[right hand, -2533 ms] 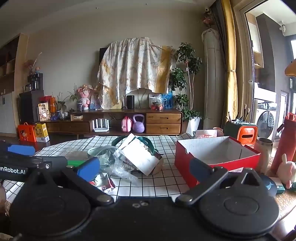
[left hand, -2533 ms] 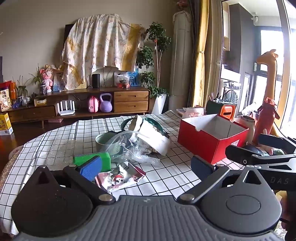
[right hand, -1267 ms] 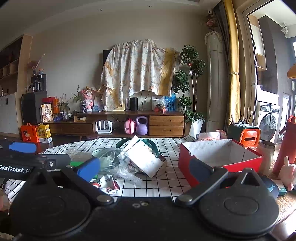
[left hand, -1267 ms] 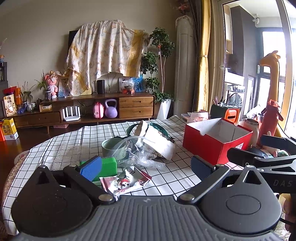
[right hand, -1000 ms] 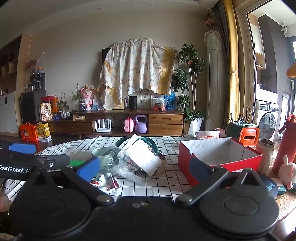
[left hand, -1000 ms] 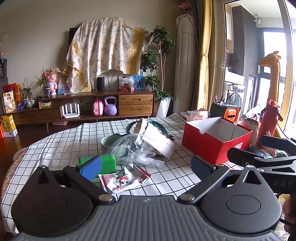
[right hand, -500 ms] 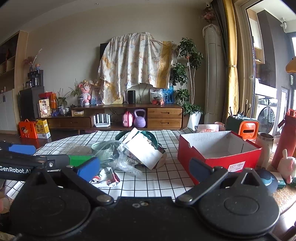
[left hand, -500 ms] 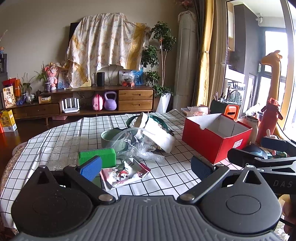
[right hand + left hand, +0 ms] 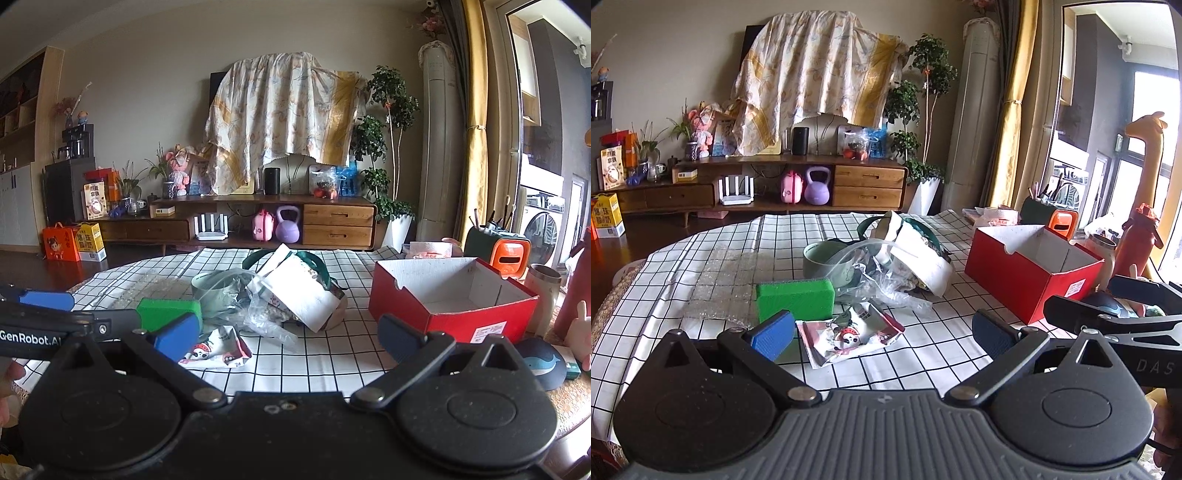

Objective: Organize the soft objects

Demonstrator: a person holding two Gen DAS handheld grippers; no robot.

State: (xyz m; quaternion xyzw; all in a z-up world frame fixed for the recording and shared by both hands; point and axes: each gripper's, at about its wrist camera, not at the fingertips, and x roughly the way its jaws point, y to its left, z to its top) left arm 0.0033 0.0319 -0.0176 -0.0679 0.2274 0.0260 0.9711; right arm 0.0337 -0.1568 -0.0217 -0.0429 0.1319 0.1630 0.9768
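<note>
A green sponge (image 9: 795, 298) lies on the checked tablecloth (image 9: 945, 354); it also shows in the right wrist view (image 9: 168, 312). A pink snack packet (image 9: 849, 332) lies in front of it, between the open, empty fingers of my left gripper (image 9: 882, 332). A crumpled clear plastic bag (image 9: 879, 280) and a tipped white paper bag (image 9: 916, 254) lie behind. An open red box (image 9: 1030, 269) stands at the right, empty inside in the right wrist view (image 9: 450, 295). My right gripper (image 9: 288, 336) is open and empty, above the table's near edge.
A pale green bowl (image 9: 823, 258) stands behind the sponge. A bubble wrap sheet (image 9: 720, 280) lies at the left. A red bottle (image 9: 1137, 240), a steel cup (image 9: 543, 299), an orange holder (image 9: 508, 254) and a dark whale pad (image 9: 543, 362) crowd the right side.
Both grippers have risen and tilted slightly over the table, so the objects show lower and closer. Both jaws stay open. Nothing on the table has moved.
</note>
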